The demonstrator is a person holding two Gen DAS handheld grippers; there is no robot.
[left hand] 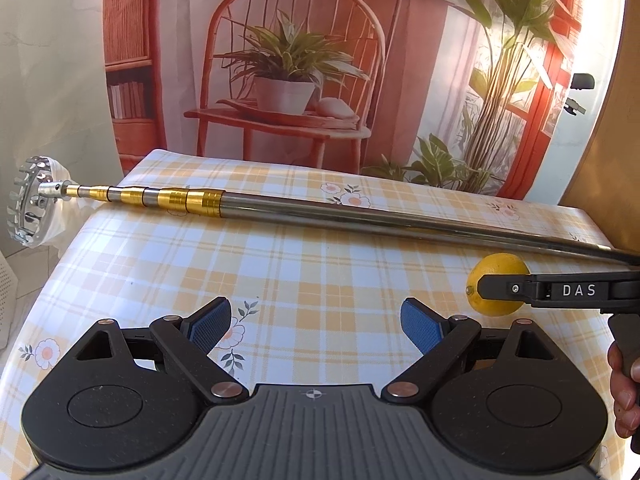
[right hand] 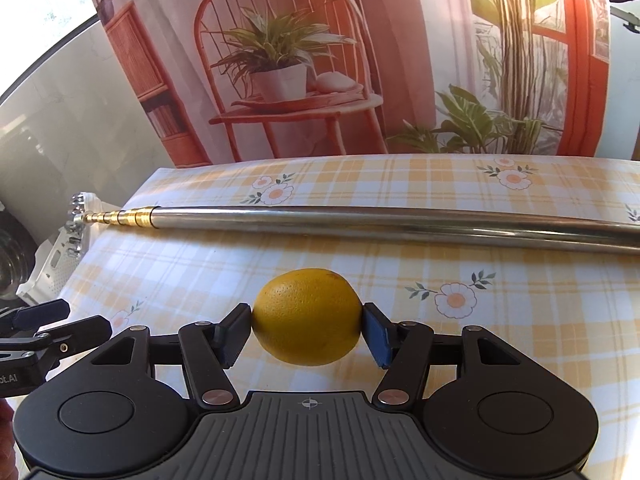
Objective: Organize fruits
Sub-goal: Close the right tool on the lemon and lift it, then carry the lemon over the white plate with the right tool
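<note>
Your right gripper (right hand: 307, 330) clamps a yellow citrus fruit (right hand: 307, 317) by its two ends, long axis running pad to pad, just above the checked tablecloth (right hand: 400, 280). Your left gripper (left hand: 316, 322) gapes empty. A telescopic picker pole (right hand: 360, 220) lies crosswise beyond the fruit.

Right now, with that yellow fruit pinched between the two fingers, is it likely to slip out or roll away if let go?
The fruit looks round and firm, so it would probably roll on the flat tablecloth. Its skin is dimpled, and the right gripper presses it from both sides near its widest part, so slipping seems unlikely. It shows no denting, so it is likely sturdy.
</note>
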